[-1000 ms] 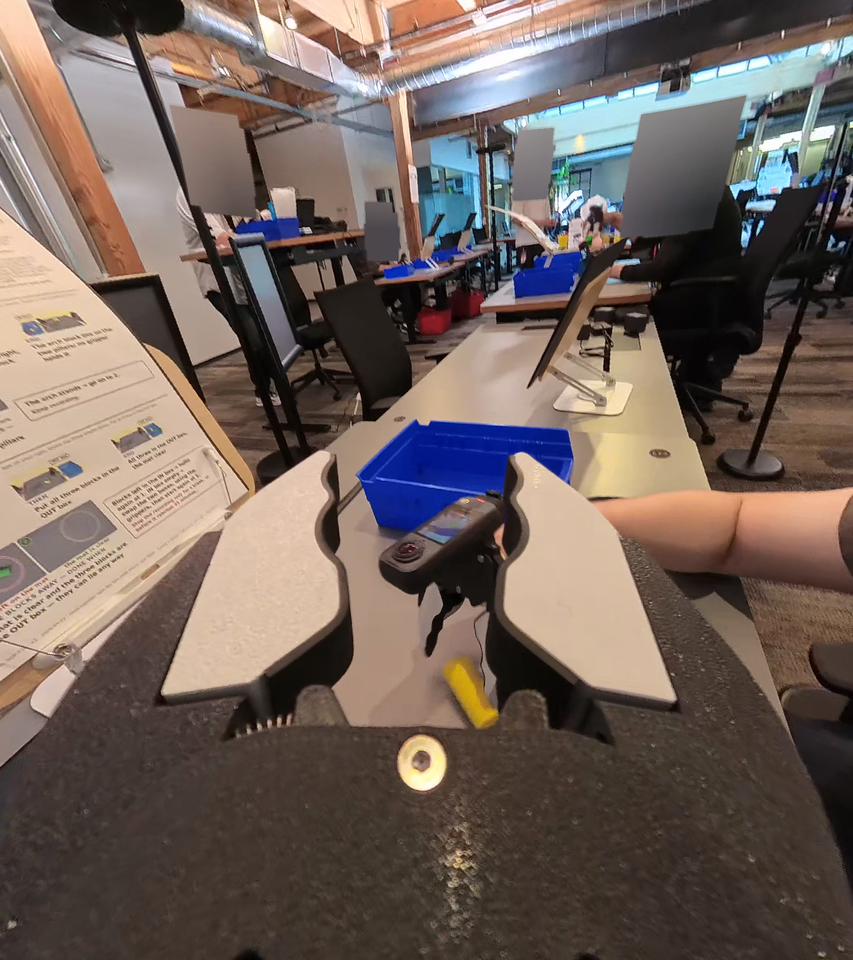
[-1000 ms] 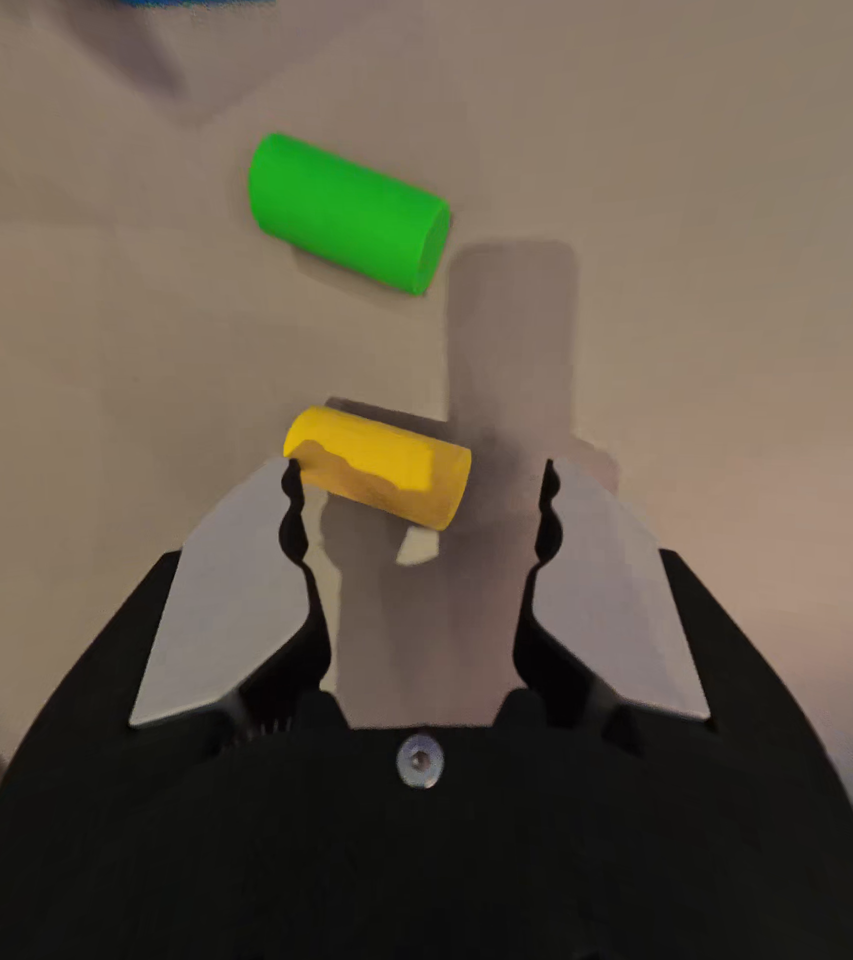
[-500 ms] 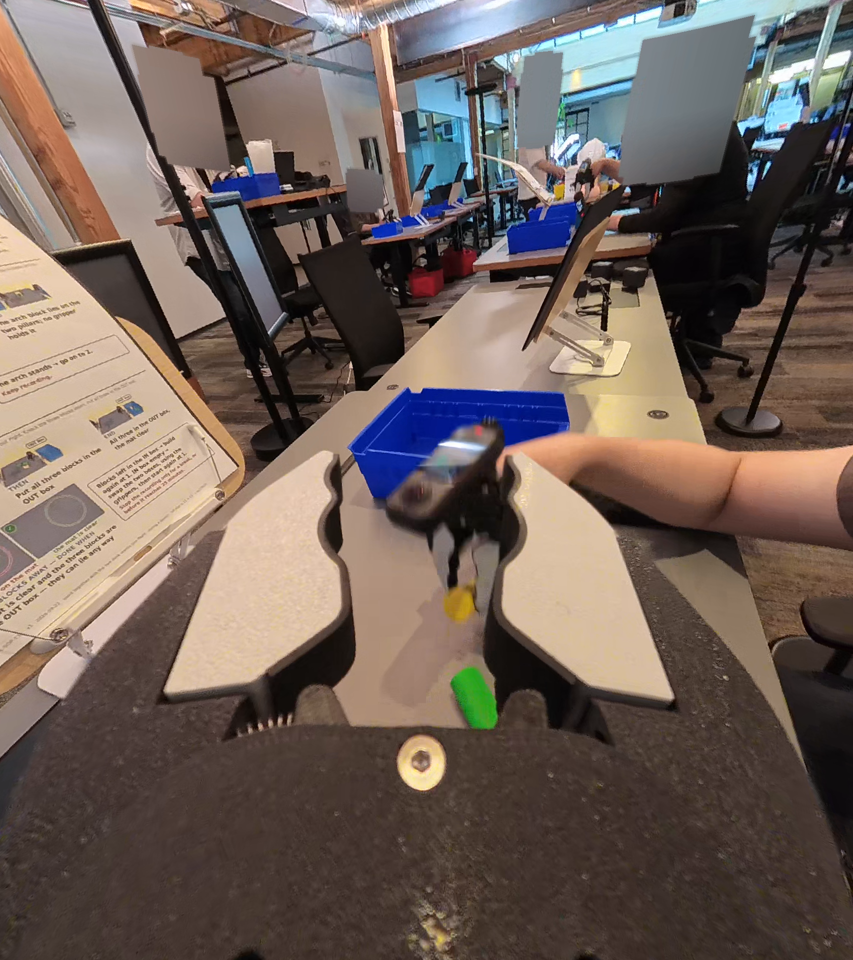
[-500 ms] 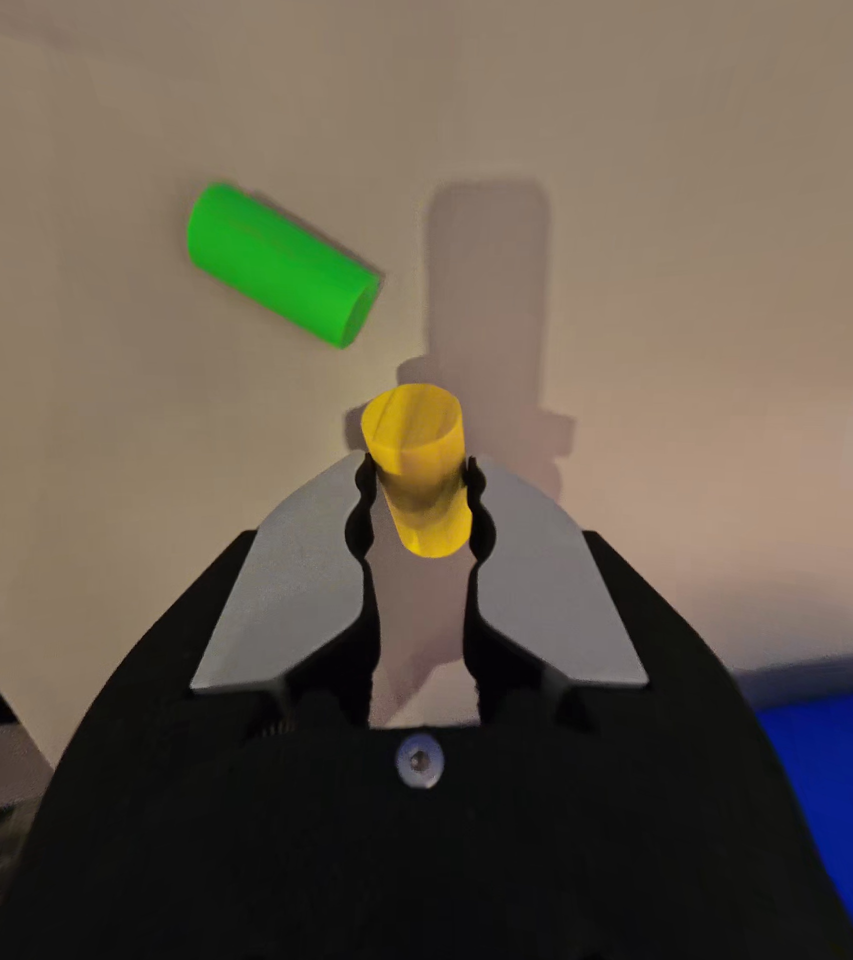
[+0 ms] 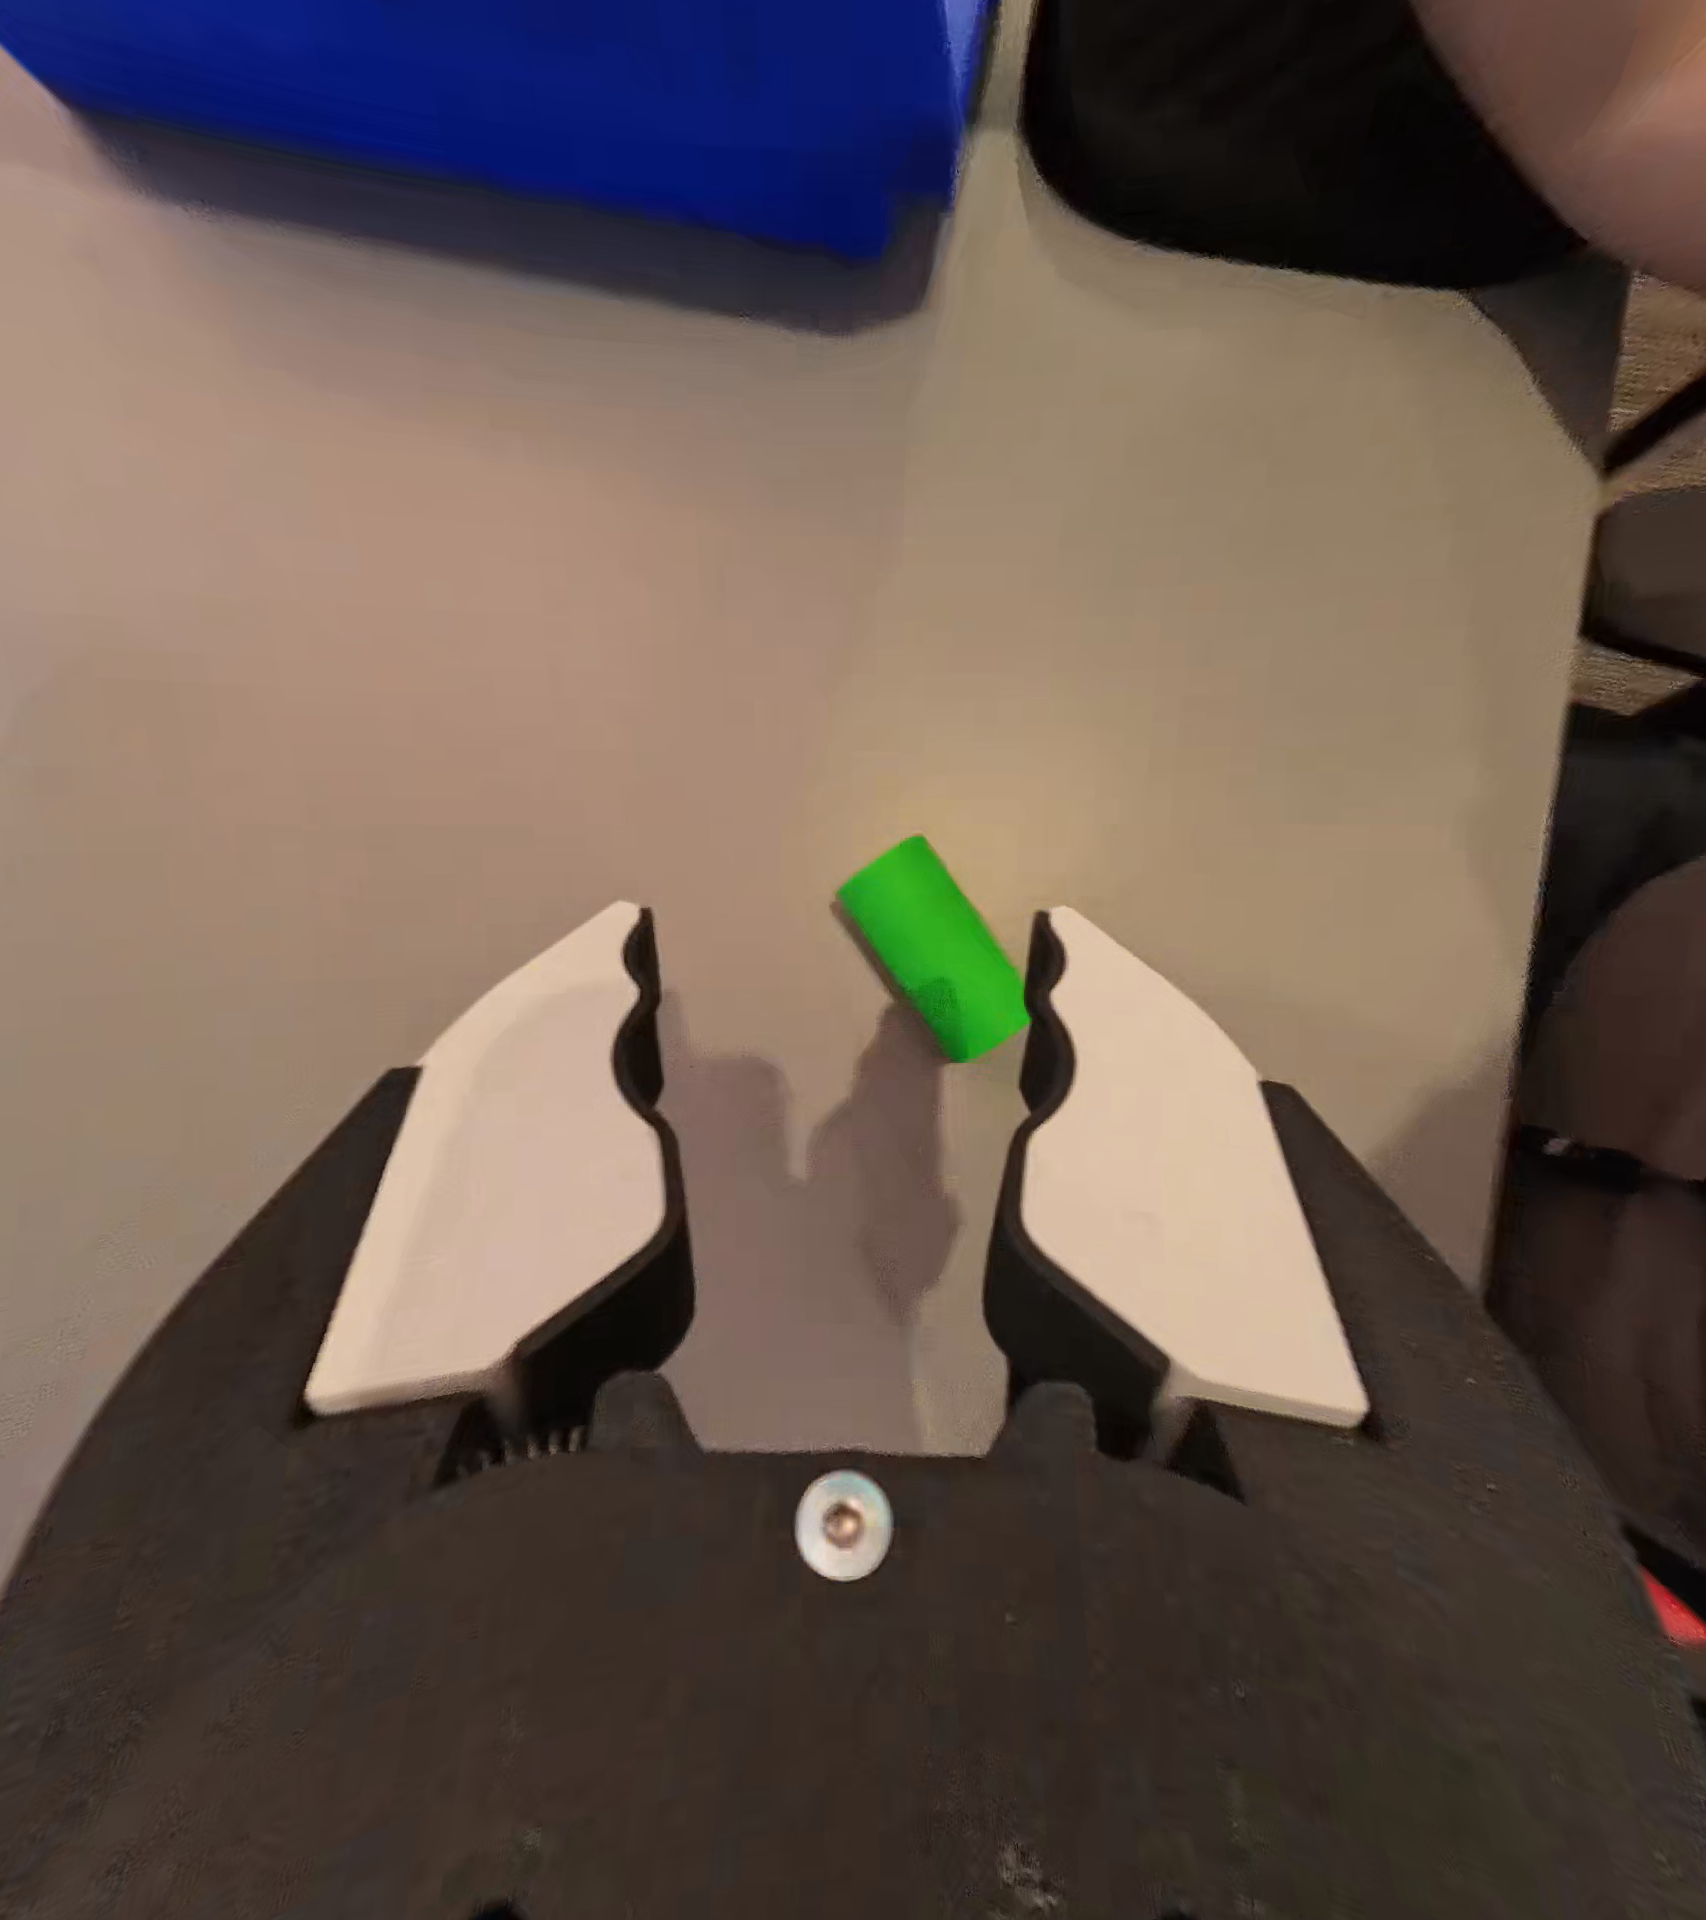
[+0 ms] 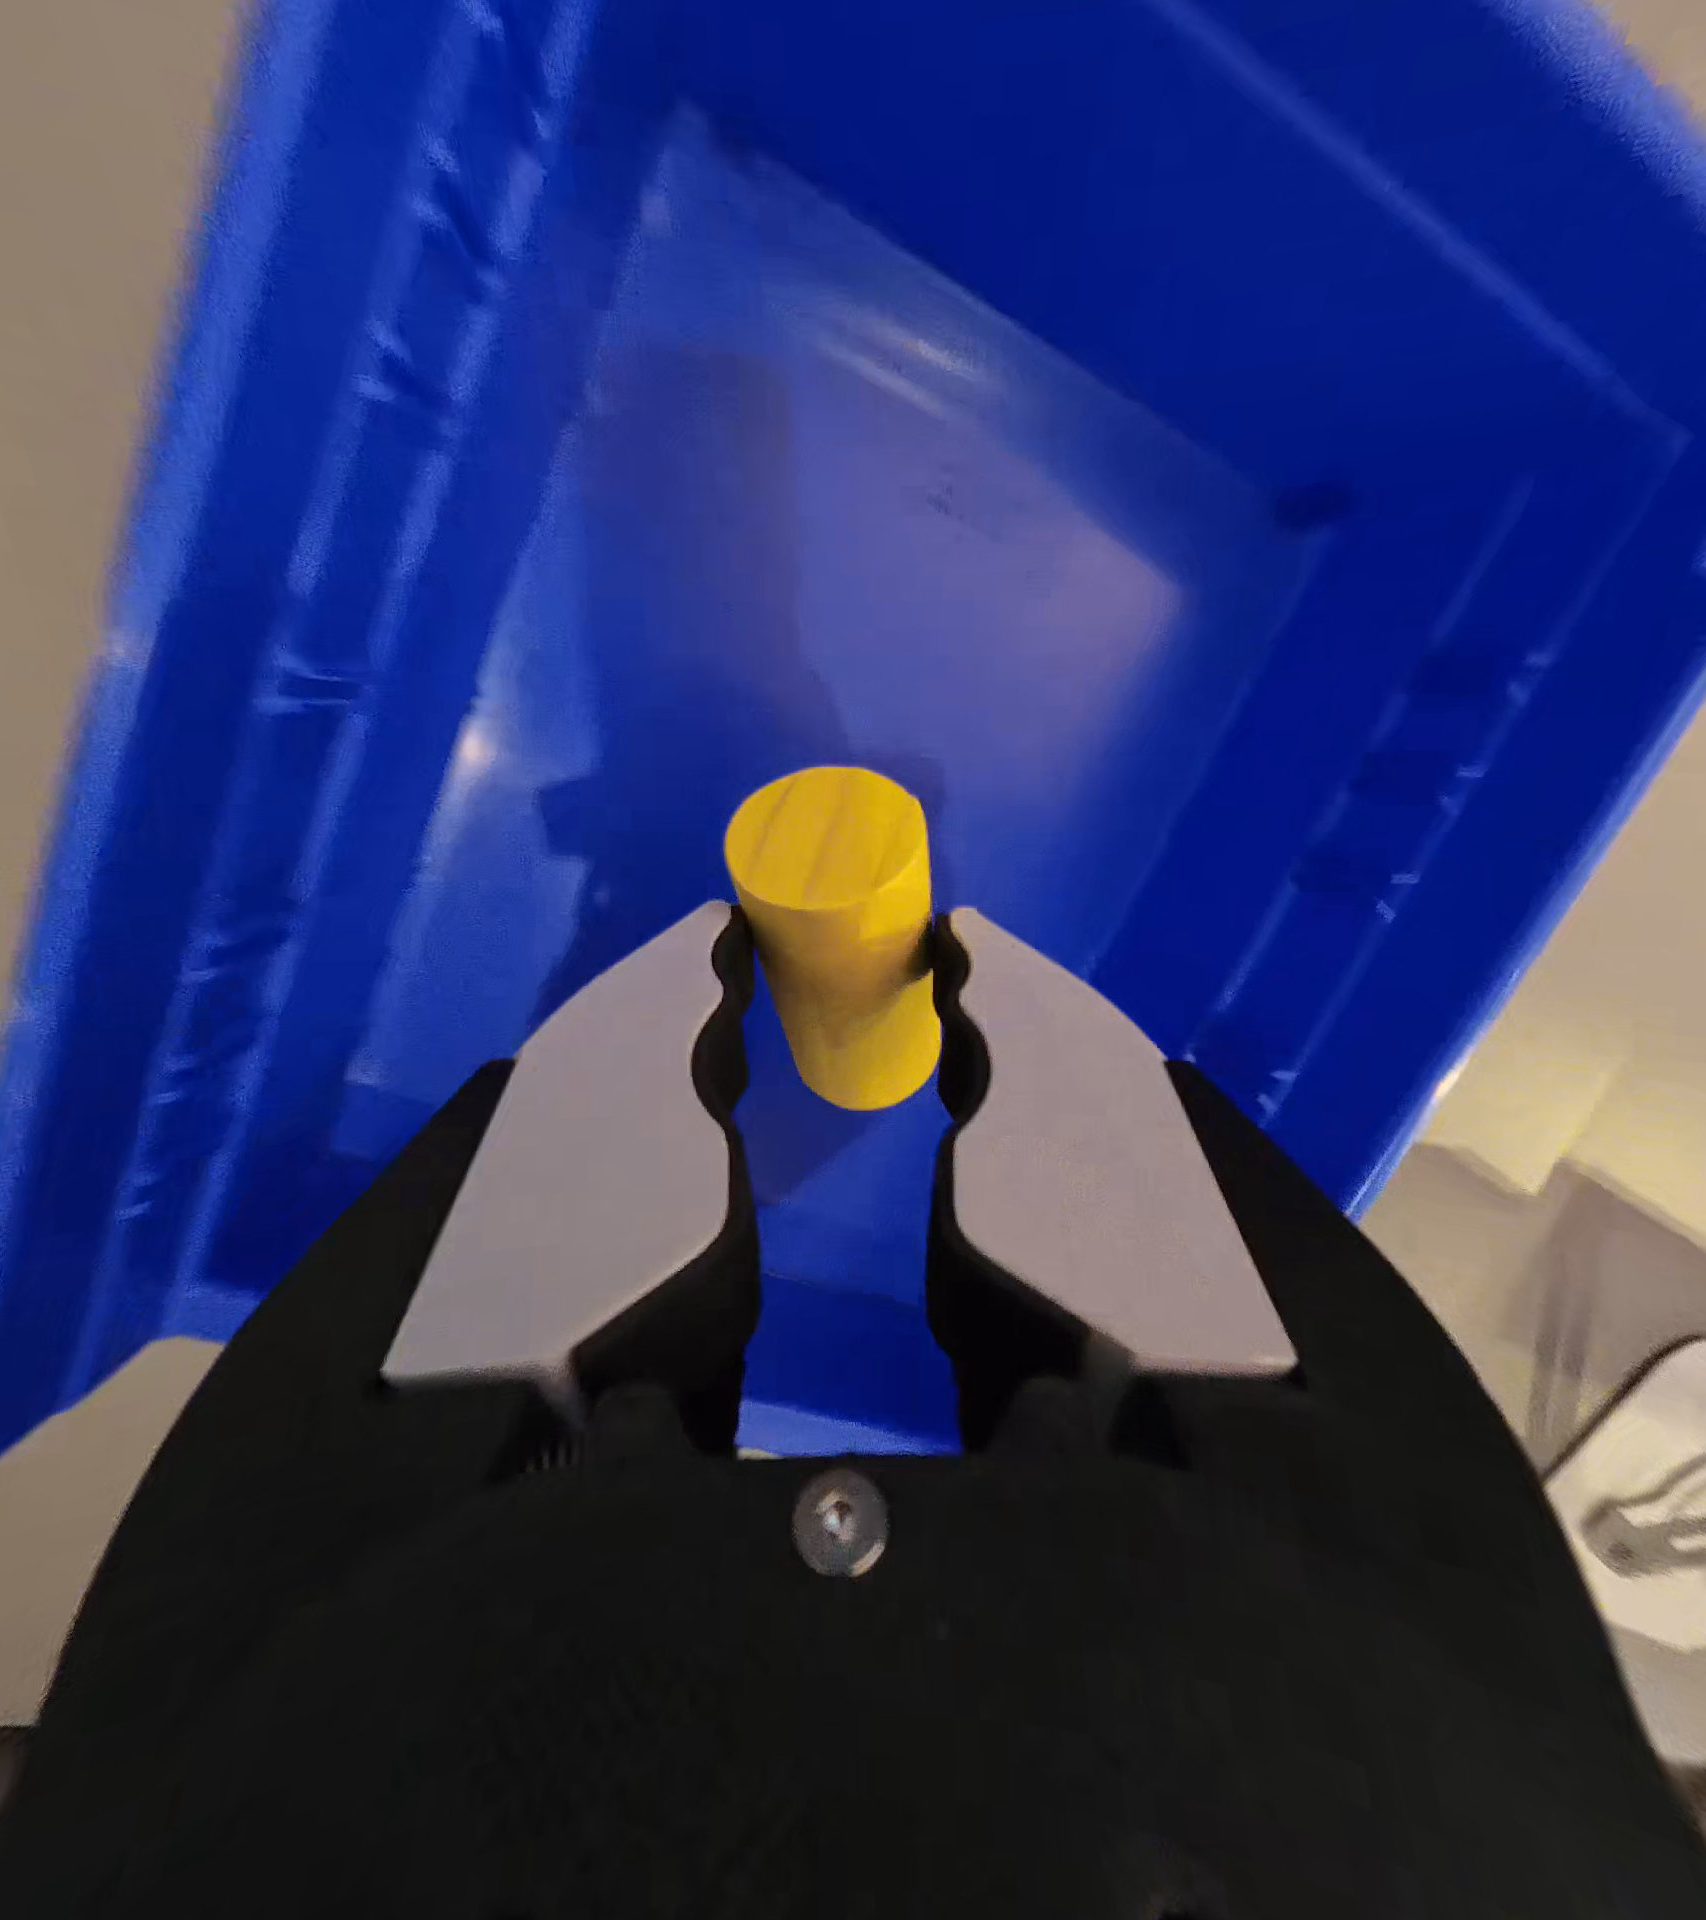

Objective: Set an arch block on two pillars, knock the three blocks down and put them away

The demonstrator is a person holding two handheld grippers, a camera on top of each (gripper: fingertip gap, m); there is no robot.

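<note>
A green cylinder block (image 5: 932, 948) lies on its side on the beige table (image 5: 413, 623). My left gripper (image 5: 838, 920) is open above it, pointing down; the block lies between the fingertips, close to the right finger (image 5: 1140, 1122). My right gripper (image 6: 841, 920) is shut on a yellow cylinder block (image 6: 841, 954) and holds it over the open blue bin (image 6: 257, 831), whose inside looks empty where it shows. The same bin's wall shows at the top of the left wrist view (image 5: 516, 104). No arch block is in view.
A person's arm (image 5: 1659, 125) and a dark shape (image 5: 1275, 135) are at the top right of the left wrist view. The table's right edge (image 5: 1555, 831) has a dark chair beyond it. A white stand base (image 6: 1680, 1496) lies right of the bin. The tips of one gripper are about 35 centimeters away from the tips of the other.
My right gripper closed on the yellow cylinder, lifted it and carried it over the blue bin. My left gripper tilted down from looking across the room to hang over the green cylinder.
</note>
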